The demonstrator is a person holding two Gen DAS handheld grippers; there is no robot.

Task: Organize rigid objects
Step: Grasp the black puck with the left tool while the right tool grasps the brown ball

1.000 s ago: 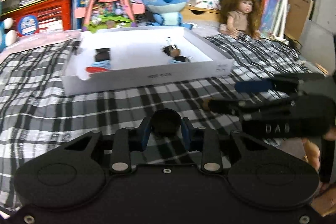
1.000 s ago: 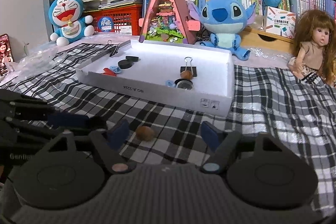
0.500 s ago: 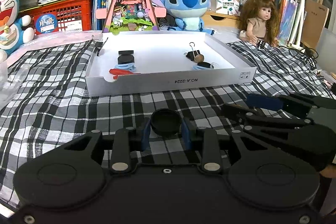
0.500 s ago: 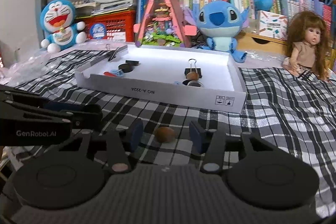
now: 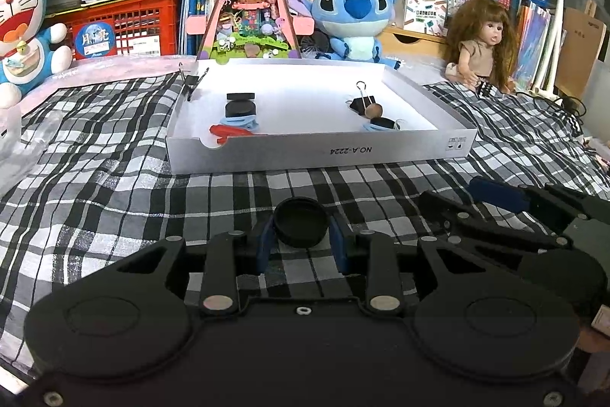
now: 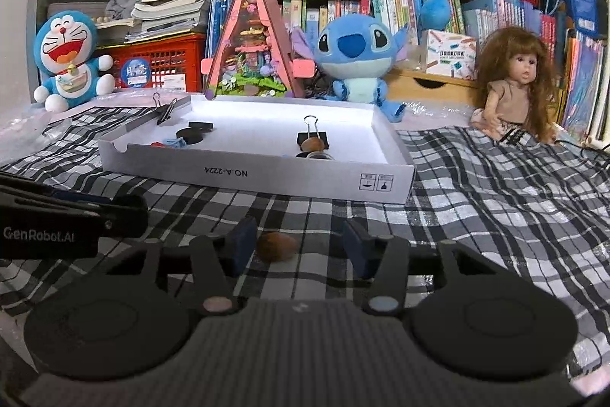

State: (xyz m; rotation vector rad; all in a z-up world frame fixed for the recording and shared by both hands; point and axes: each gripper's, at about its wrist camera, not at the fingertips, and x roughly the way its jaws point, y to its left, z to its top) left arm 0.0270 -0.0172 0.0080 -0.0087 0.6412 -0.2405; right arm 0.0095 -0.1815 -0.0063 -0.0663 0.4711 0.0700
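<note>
Across the lower half of both frames spreads the black-and-white plaid bedspread (image 5: 114,178), and on it, at frame centre, sits the white shallow box (image 5: 320,151) holding binder clips, black discs and a brown nut. At the bottom centre of the left wrist view, the left gripper (image 5: 301,243) has its blue-padded fingers pinching a black round cap (image 5: 301,222). At the bottom centre of the right wrist view, the right gripper (image 6: 299,245) has its fingers spread around a small brown nut (image 6: 276,246) lying on the cloth, closer to the left finger, with a gap on each side.
</note>
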